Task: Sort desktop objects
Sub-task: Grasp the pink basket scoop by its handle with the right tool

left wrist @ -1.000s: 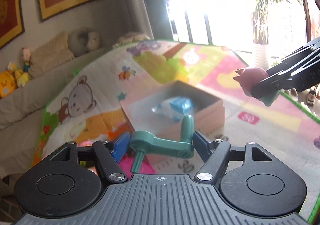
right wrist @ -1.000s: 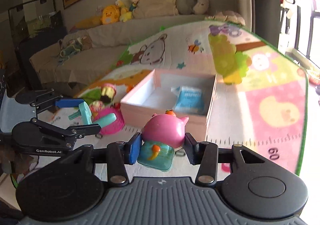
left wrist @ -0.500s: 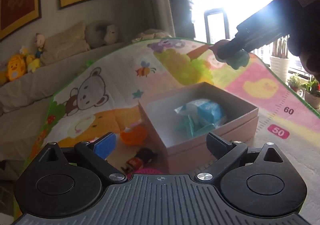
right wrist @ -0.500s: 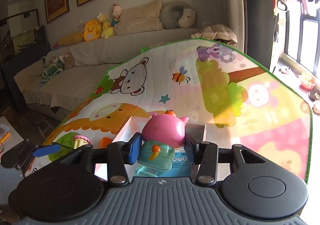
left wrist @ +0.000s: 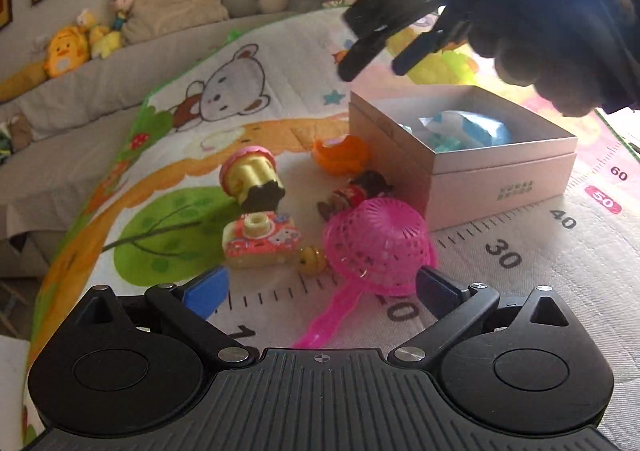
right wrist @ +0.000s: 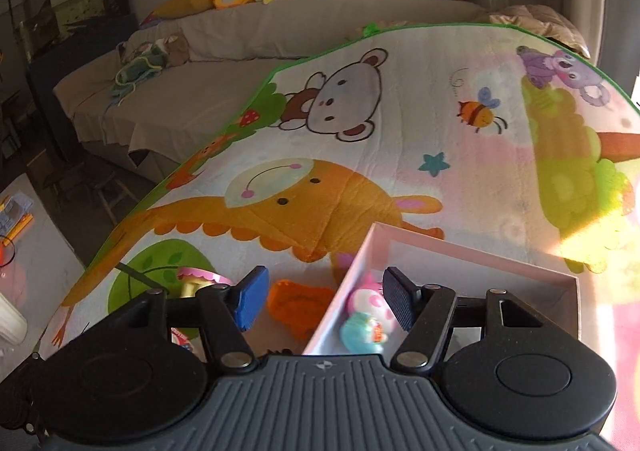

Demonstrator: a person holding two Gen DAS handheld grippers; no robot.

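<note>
My left gripper (left wrist: 322,291) hangs low over the play mat, its jaws opening wide and gripping nothing. The handle of a pink net scoop (left wrist: 376,247) lies on the mat below the gap. My right gripper (right wrist: 320,301) hovers over the near corner of the pink box (right wrist: 460,251). Its jaws are opening and its pads touch nothing. The pink pig toy (right wrist: 368,315) lies beneath them inside the box. In the left wrist view the right gripper (left wrist: 386,63) is above the box (left wrist: 500,171), which holds a blue packet (left wrist: 468,129) and a teal toy (left wrist: 442,143).
Loose toys lie left of the box: a toy camera (left wrist: 260,239), a cupcake toy (left wrist: 252,179), an orange piece (left wrist: 340,155), a small dark doll (left wrist: 356,191) and a little yellow ball (left wrist: 312,259). A gloved hand (left wrist: 540,11) holds the right gripper. A sofa with plush toys stands behind.
The left gripper let go of the teal toy, which now lies in the box, then swung down over the loose toys. The right gripper carried the pig toy over the box and released it.
</note>
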